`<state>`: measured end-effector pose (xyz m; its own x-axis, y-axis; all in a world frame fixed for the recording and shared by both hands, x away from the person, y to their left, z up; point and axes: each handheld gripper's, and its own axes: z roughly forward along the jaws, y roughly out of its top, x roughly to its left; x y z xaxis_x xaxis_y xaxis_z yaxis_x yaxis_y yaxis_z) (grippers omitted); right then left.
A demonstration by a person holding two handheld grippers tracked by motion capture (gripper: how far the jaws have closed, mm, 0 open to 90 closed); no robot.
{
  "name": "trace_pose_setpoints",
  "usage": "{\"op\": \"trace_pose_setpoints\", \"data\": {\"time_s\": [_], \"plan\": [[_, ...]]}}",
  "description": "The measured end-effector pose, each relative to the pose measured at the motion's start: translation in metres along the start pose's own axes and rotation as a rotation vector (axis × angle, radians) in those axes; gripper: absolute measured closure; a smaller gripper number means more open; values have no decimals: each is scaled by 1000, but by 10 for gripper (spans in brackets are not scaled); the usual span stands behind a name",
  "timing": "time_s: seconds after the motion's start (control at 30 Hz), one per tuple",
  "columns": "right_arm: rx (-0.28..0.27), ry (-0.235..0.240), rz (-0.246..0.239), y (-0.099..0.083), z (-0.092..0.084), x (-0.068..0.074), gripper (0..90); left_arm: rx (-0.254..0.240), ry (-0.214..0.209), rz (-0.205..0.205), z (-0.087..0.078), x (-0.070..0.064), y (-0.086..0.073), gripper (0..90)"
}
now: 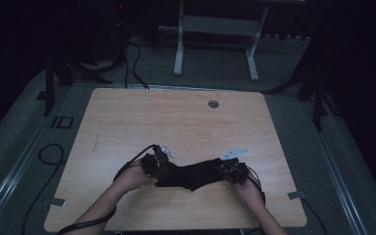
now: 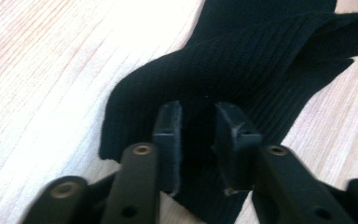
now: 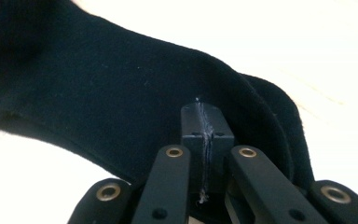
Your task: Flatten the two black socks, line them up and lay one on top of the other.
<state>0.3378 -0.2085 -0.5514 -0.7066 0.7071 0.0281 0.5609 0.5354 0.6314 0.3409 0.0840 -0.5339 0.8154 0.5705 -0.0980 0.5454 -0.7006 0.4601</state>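
While your left claw (image 2: 198,126) gapes over the black sock (image 2: 242,70), your right claw (image 3: 207,128) is clenched, whether on cloth I cannot tell.

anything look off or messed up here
Nothing is spilled or damaged. The one untidy thing is the black sock on the wooden table: it lies twisted and bunched between the left claw, whose jaws stand apart over it, and the right claw, whose jaws are pressed together.

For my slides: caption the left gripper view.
Left gripper, jaws parted, poised over a black ribbed sock lying on the wooden table.
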Motion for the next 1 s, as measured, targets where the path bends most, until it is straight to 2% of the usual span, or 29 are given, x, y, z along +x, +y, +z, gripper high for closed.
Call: {"op": "trace_pose_setpoints", "data": {"time_s": [0.07,0.27,0.37,0.43,0.47,0.5,0.53,0.57,0.6,0.67,0.73,0.83,0.9,0.93,0.97,1.0], "plan": [[-3,0,-1,1,1,-1,889,-5,-12,-3,-2,1,-3,866],[-10,-9,-2,-1,0,1,891,-62,-19,-17,-22,-5,-17,893],[-8,-14,-6,0,1,1,892,-80,-29,-51,-30,-7,-28,894],[-7,-10,2,0,1,1,892,-90,-84,-68,-35,-8,-34,894],[-7,-9,3,0,1,1,892,-102,-81,-72,-37,-10,-37,894],[-7,-9,6,0,0,1,892,-89,-92,-74,-38,-12,-39,894],[-8,-10,4,0,1,1,892,-78,-91,-54,-38,-14,-41,893],[-8,-10,3,0,1,1,892,-72,-103,-58,-36,-15,-43,893],[-6,-10,3,0,1,1,893,-60,-141,-67,-33,-16,-44,892],[-4,-9,7,0,1,1,892,-37,-130,-69,-27,-18,-47,888],[-6,-10,7,0,1,1,892,-34,-148,-78,-22,-18,-49,869],[-4,-2,13,0,0,0,868,-77,-145,-103,-28,-13,-46,792],[0,28,11,2,-2,-1,782,-114,-95,-99,-38,-12,-42,722],[0,28,11,2,-2,-1,782,-114,-95,-99,-38,-12,-42,693],[-9,32,10,3,-5,-1,760,-133,-82,-103,-42,-12,-40,693],[-24,36,15,4,-9,0,752,-155,-64,-109,-45,-13,-36,657]]}}
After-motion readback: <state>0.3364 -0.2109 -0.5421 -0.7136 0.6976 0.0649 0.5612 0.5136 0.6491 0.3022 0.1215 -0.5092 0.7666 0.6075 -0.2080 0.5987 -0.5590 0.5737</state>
